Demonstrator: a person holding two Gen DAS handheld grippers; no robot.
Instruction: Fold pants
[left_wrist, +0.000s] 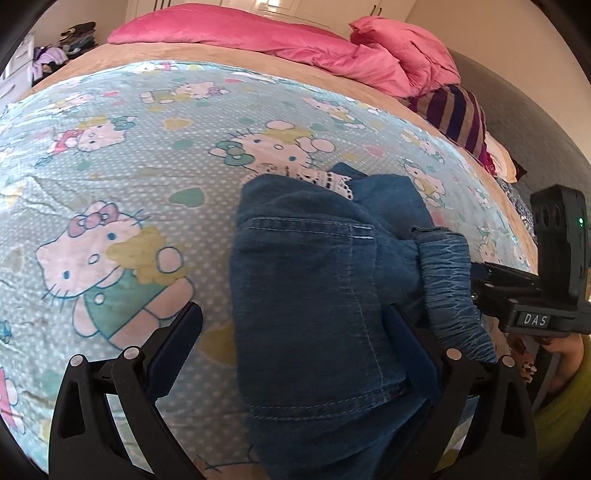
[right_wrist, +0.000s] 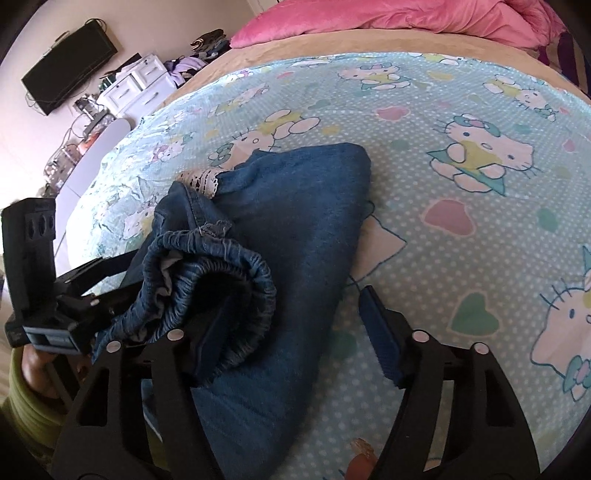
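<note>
on the bed, over a pale blue cartoon-cat printed sheet (right_wrist: 461, 122), a pair of dark blue denim pants (left_wrist: 306, 295) lies in a compact bundle, already doubled over on itself. its gathered elastic waistband (right_wrist: 229, 273) sits on top at the near edge, and a strip of white lace trim (right_wrist: 201, 181) shows at the far side.

the left gripper (left_wrist: 295, 332) has its jaws spread wide; the denim bundle lies between them, and the right-hand finger appears to touch the cloth, though no clamping is evident. the right gripper (right_wrist: 291, 332) is likewise spread apart, with its left finger close against or tucked under the waistband roll and its right finger over bare sheet. neither gripper holds the garment.

judged from the layout, the main folds are largely done: the legs are not spread out and the bundle is short. remaining work appears to be flattening the rolled waistband and squaring the edges. a pink quilted duvet (left_wrist: 258, 33) lies well apart at the head of the bed.
</note>
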